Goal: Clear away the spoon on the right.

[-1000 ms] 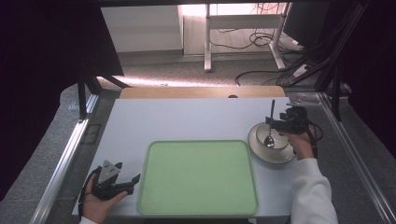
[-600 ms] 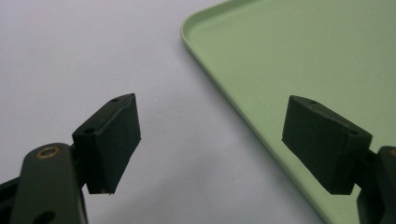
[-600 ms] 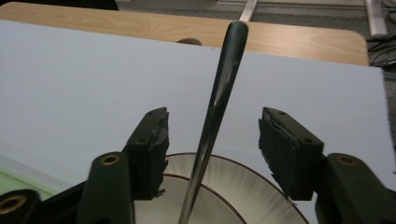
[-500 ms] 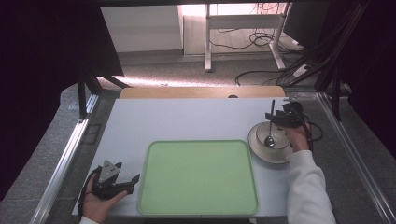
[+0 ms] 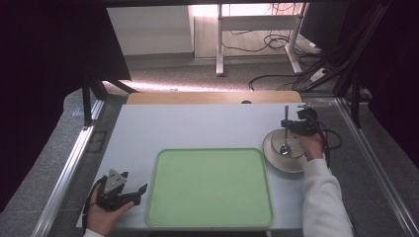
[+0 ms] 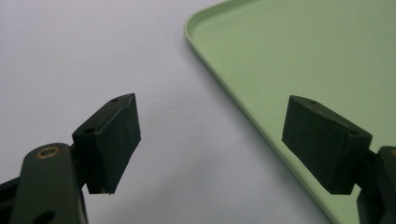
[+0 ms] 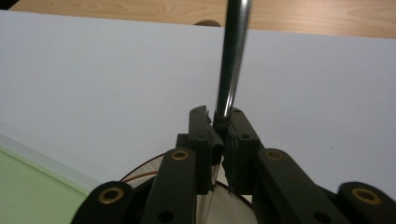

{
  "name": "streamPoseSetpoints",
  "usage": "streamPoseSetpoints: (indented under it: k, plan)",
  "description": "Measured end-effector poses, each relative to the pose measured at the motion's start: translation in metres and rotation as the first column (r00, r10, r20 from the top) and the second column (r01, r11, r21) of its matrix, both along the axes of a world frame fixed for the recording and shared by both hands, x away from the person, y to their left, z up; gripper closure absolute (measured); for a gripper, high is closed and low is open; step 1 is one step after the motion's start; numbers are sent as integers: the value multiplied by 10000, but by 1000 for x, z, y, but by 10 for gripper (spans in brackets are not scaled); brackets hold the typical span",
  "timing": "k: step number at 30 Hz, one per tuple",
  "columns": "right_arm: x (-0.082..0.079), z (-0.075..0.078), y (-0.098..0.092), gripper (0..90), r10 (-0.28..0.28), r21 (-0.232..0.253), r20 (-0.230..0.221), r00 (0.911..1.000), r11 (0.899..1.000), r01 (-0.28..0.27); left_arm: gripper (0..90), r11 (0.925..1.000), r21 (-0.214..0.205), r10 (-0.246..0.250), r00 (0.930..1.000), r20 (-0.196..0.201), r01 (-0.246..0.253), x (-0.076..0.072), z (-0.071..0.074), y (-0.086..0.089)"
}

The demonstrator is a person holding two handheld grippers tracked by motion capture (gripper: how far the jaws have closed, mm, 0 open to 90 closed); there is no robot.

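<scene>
A metal spoon (image 5: 285, 140) stands with its scoop in a pale round bowl (image 5: 271, 149) at the table's right side, its handle pointing up and away. My right gripper (image 5: 292, 126) has just been closing and is now shut on the spoon's handle (image 7: 232, 60), which rises from between the pads of the right gripper (image 7: 219, 122). A light green tray (image 5: 210, 190) lies at the table's front centre. By the tray's front left corner, my left gripper (image 5: 135, 183) rests open in a hand. In its own view the left gripper (image 6: 210, 135) has nothing between its jaws and the tray's rim (image 6: 219, 79) runs between them.
The grey-white tabletop (image 5: 197, 126) runs back to a wooden strip (image 5: 212, 97) at its far edge. Metal frame rails (image 5: 64, 173) flank the table on both sides. Cables (image 5: 276, 79) lie on the floor beyond. A sleeved forearm (image 5: 321, 197) crosses the front right corner.
The right gripper has shifted slightly left and down onto the spoon handle, and its jaws have closed on it. The left gripper and the tray have not moved.
</scene>
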State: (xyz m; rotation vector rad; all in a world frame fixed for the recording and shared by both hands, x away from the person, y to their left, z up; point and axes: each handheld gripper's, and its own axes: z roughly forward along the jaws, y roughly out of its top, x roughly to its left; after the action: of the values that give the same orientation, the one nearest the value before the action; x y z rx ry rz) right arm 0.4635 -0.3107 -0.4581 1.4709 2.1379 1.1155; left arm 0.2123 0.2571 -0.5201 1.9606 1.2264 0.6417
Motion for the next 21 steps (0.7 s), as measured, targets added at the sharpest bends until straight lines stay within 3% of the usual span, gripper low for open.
streamPoseSetpoints:
  k: [10, 14, 15, 21]
  plan:
    - [-2, 2, -7, 886, -226, 762, -40, 9997, 9968, 228, 188, 10000, 23, -41, 10000, -8, 41, 2, 0, -2]
    - [-4, 7, -12, 888, -342, 1086, 170, 9993, 9936, 322, 188, 10000, 64, -39, 10000, -18, 39, 2, 0, -1]
    - [-6, 11, -14, 889, -412, 1416, 295, 9987, 9893, 366, 188, 10000, 28, 0, 10000, 4, 0, 1, 0, 0]
    - [-11, 20, -15, 890, -397, 1669, 668, 9970, 9856, 280, 188, 10000, 11, -15, 10000, 20, 15, 2, 0, -1]
